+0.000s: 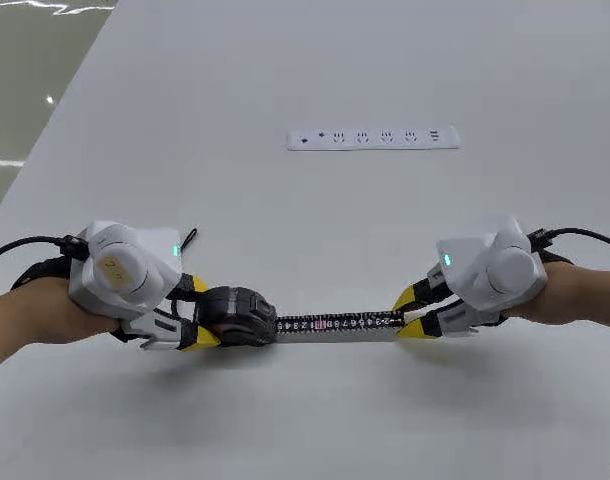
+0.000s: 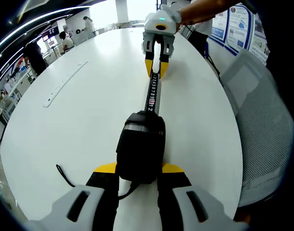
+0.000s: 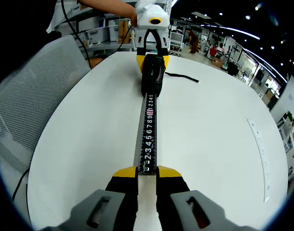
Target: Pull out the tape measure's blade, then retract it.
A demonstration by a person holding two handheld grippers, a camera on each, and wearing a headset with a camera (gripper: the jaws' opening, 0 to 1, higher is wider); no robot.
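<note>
A black tape measure case [image 1: 235, 316] lies low on the white table, held between the yellow-tipped fingers of my left gripper [image 1: 198, 312], which is shut on it. In the left gripper view the case [image 2: 140, 147] sits between my jaws. Its black blade [image 1: 337, 323] with white numbers runs to the right, pulled out a short way. My right gripper [image 1: 409, 313] is shut on the blade's end. In the right gripper view the blade [image 3: 148, 139] leads from my jaws to the case [image 3: 152, 74] and the left gripper [image 3: 151, 24] beyond it.
A white power strip [image 1: 372, 138] lies flat on the table [image 1: 285, 80] farther back, also the power strip [image 3: 260, 156] at the right. A thin black wrist strap [image 3: 181, 76] trails from the case. A grey mesh chair [image 2: 262, 120] stands by the table's edge. People stand in the background.
</note>
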